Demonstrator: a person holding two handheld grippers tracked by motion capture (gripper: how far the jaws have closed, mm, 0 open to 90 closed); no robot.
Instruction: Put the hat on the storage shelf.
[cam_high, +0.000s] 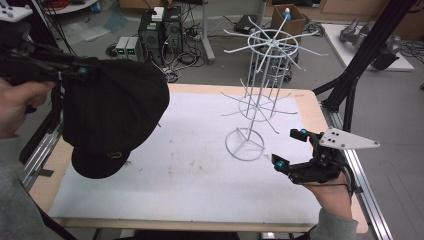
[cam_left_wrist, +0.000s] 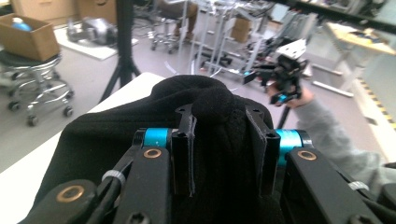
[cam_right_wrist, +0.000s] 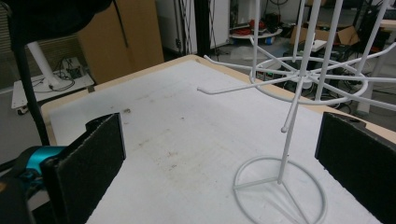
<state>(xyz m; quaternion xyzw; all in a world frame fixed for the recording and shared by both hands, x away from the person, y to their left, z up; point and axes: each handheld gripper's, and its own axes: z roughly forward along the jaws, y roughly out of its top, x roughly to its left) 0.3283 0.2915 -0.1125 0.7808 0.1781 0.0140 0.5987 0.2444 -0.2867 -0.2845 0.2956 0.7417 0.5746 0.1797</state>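
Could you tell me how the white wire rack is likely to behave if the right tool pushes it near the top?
The wire rack looks tall on a small ring base, so it would probably tip. Its thin wire suggests it is light and may slide.

Table (cam_high: 310, 107): light wooden top, pale edge showing along the far, left and right sides. White mat (cam_high: 175, 170): lies flat on the table, covers nearly all of it, faint dark smudges near the centre. White wire rack (cam_high: 260, 95): upright, its ring base resting on the mat at about 2 o'clock from the mat's centre.
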